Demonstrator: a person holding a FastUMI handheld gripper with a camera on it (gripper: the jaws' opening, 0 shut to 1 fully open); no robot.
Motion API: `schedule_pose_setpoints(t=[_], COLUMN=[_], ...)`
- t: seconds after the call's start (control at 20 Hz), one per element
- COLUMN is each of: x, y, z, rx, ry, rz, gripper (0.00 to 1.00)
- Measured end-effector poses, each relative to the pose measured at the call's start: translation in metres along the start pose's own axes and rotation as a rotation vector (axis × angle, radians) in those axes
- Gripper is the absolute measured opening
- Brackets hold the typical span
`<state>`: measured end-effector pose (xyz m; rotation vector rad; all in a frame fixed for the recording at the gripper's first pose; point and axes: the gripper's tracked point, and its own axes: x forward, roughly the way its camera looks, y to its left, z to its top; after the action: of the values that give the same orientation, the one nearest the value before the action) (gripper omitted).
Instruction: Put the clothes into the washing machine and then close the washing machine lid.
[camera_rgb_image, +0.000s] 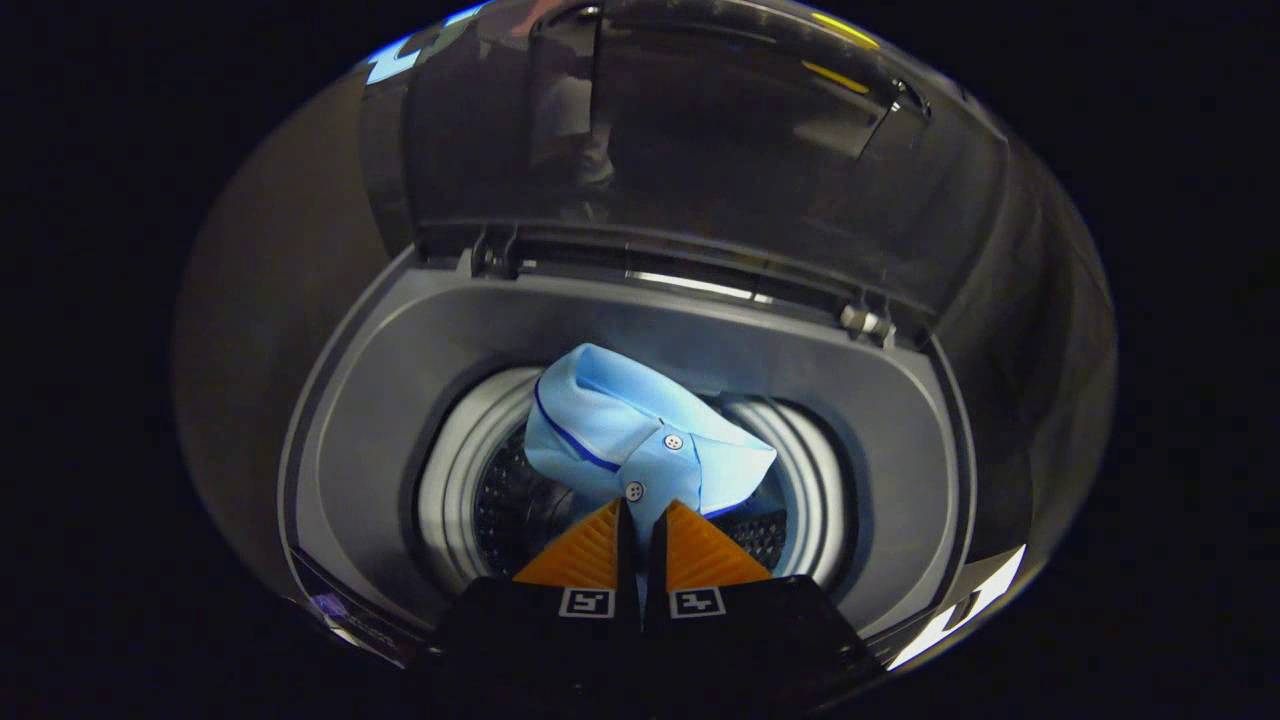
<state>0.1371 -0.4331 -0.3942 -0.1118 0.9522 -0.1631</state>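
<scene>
A light blue polo shirt (625, 420) with white buttons and a dark blue trim hangs from my gripper (640, 512) over the washing machine's drum (500, 500). The two orange fingers (585, 550) are close together with a strip of the shirt's placket pinched between them. The steel drum shows below the shirt, ringed by the grey top opening (420, 350). The dark see-through lid (700, 140) stands raised beyond the opening, held by hinges at its back edge.
The grey rim of the washing machine (900, 420) surrounds the drum on all sides. A control strip (960, 605) runs along the near right edge of the machine. The raised lid blocks the space behind the opening.
</scene>
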Motion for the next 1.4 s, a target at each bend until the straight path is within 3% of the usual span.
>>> schedule_pose_setpoints(t=[0.2, 0.35, 0.6, 1.0, 1.4], x=[0.013, 0.016, 0.017, -0.007, -0.084], y=[0.003, -0.006, -0.003, -0.005, -0.018], z=[-0.014, -0.018, -0.014, 0.013, 0.123], rx=[-0.012, -0.017, 0.007, 0.048, 0.098], ry=[0.050, 0.072, 0.067, 0.013, -0.229], rz=[0.005, -0.040, -0.010, -0.007, 0.000], gripper=[0.05, 0.08, 0.99, 0.99, 0.99])
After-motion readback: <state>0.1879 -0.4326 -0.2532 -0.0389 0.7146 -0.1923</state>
